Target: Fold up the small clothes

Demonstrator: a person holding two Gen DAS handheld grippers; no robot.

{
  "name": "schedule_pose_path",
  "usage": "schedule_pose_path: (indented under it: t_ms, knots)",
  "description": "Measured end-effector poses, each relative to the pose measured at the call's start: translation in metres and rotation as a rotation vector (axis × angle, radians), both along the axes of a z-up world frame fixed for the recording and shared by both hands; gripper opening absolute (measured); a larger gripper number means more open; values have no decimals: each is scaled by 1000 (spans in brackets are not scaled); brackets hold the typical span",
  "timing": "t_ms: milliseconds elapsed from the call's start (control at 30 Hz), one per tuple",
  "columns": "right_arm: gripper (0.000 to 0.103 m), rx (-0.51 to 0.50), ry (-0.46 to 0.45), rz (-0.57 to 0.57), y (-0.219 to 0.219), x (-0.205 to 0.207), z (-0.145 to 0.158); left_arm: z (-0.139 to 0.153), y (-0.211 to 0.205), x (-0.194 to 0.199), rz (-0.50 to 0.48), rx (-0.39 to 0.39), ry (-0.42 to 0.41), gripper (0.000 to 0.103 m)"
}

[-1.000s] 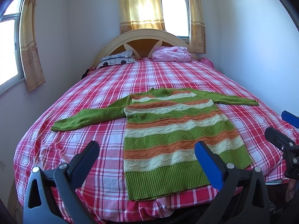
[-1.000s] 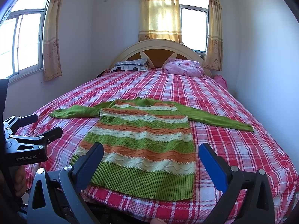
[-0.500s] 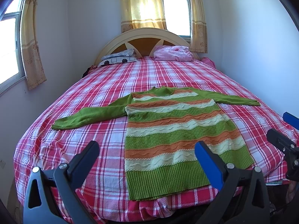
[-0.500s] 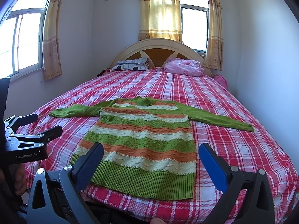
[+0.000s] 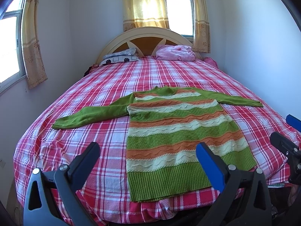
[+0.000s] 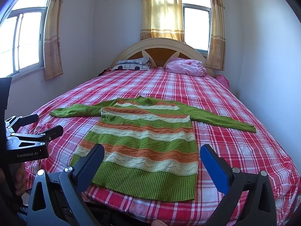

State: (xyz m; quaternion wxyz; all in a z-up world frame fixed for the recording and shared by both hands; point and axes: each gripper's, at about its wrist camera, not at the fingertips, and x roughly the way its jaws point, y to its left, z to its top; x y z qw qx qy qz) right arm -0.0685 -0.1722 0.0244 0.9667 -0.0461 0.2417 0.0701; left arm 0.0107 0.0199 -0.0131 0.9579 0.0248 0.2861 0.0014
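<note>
A green, orange and cream striped sweater (image 5: 176, 130) lies flat on the red plaid bed (image 5: 105, 86), both sleeves spread out, hem toward me; it also shows in the right wrist view (image 6: 146, 141). My left gripper (image 5: 147, 154) is open and empty, hovering before the foot of the bed by the sweater's lower left. My right gripper (image 6: 152, 156) is open and empty, hovering before the hem. Each gripper shows in the other's view: the right one (image 5: 286, 131) at the right edge, the left one (image 6: 32, 125) at the left edge.
A patterned pillow (image 6: 133, 65) and a pink bundle (image 6: 185, 67) lie at the arched headboard (image 6: 161, 47). Walls stand close on both sides. Curtained windows (image 6: 26, 39) are on the left and back walls.
Both views have shifted only slightly; the sweater and the open grippers stay as they were.
</note>
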Motion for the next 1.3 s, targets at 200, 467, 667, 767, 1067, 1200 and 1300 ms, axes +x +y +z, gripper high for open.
schedule_pose_path:
  t_ms: [200, 467, 667, 767, 1067, 1200, 1300]
  knots:
    - [102, -1, 3, 2, 1, -1, -1, 0, 0, 0, -1, 0, 1, 103]
    - [102, -1, 7, 3, 1, 0, -2, 0, 1, 0, 1, -2, 3, 103]
    - [102, -4, 13, 6, 1, 1, -4, -6, -1, 3, 5, -3, 12, 103]
    - [102, -6, 18, 8, 1, 4, -6, -8, 0, 7, 3, -1, 21, 103]
    - [102, -18, 70, -20, -11, 42, -26, -25, 8, 41, 28, 42, 56, 103]
    - [102, -20, 98, -58, -26, 68, -36, -34, 11, 61, 38, 55, 83, 103]
    - [102, -24, 115, -78, -37, 85, -43, -40, 11, 77, 40, 75, 88, 103]
